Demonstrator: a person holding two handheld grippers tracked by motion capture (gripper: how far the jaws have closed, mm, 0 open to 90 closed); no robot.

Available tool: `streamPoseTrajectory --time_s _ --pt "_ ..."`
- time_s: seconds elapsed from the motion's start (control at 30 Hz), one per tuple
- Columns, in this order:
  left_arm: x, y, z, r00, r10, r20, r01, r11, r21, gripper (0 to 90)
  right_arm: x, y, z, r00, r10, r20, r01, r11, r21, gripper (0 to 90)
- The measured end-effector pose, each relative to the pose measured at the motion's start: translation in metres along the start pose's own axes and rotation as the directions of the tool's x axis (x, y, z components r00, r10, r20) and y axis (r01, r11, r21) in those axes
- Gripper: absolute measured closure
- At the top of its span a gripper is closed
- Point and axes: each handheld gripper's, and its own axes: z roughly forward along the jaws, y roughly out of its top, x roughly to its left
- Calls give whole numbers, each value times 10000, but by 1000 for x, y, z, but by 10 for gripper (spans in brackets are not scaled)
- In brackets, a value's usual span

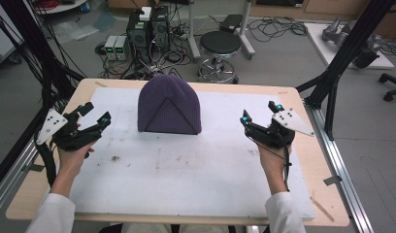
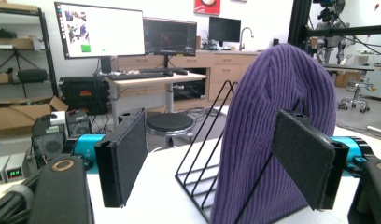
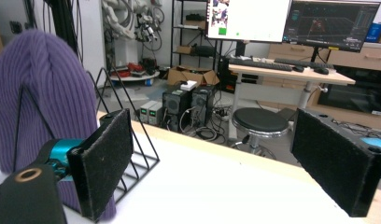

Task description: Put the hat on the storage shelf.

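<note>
A: Where is the hat sitting?

B: The purple knit hat (image 1: 169,106) is standing upright near the far middle of the bench (image 1: 303,160), pulled over a black wire rack (image 2: 202,163). The rack's slanted bars are showing under the knit as a triangle in the high view, and its bare end is sticking out from under the hat in both gripper views.

A: Left gripper?

B: The left gripper (image 1: 95,114) is hovering at the left side of the white sheet (image 1: 186,170), pointing toward the hat and apart from it. Its fingers (image 2: 125,156) are standing spread, nothing between them; in the left gripper view the hat is lying beyond the pads, partly behind the right-hand one.

A: Right gripper?

B: The right gripper (image 1: 259,112) is hovering at the right side of the sheet, also clear of the hat. Its fingers (image 3: 338,161) are standing wide apart and empty. In the right gripper view the hat and rack are sitting at the left edge, behind the left-hand pad.

A: Contact?

B: Neither gripper is touching the hat or the rack.
</note>
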Motion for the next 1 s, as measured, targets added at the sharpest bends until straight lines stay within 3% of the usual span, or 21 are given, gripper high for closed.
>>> streamPoseTrajectory --time_s 0.17,0.23,0.33,0.6,0.73,1.0 --pt "1 -9 -9 9999 -103 -52 104 9997 213 266 -1 -17 -16 9998 -108 174 103 9996 267 121" --pt "2 -11 -14 9999 -100 -109 103 9994 340 265 -4 -21 -22 9998 -68 166 58 9979 649 119" --pt "4 -13 -22 9996 -65 -263 78 9988 492 265 -7 -27 -32 9994 127 325 -147 9978 645 120" --pt "7 -17 -49 9978 -59 -664 98 9982 587 265 -17 -45 -54 9961 490 728 -587 9888 1372 120" --pt "9 -24 -60 9966 -297 -770 326 9988 370 255 -21 -56 -65 9927 805 896 -921 9866 1345 120" --pt "11 -43 -75 9934 -523 -1020 569 9975 422 240 -29 -83 -73 9876 1195 1021 -1304 9856 1077 119"
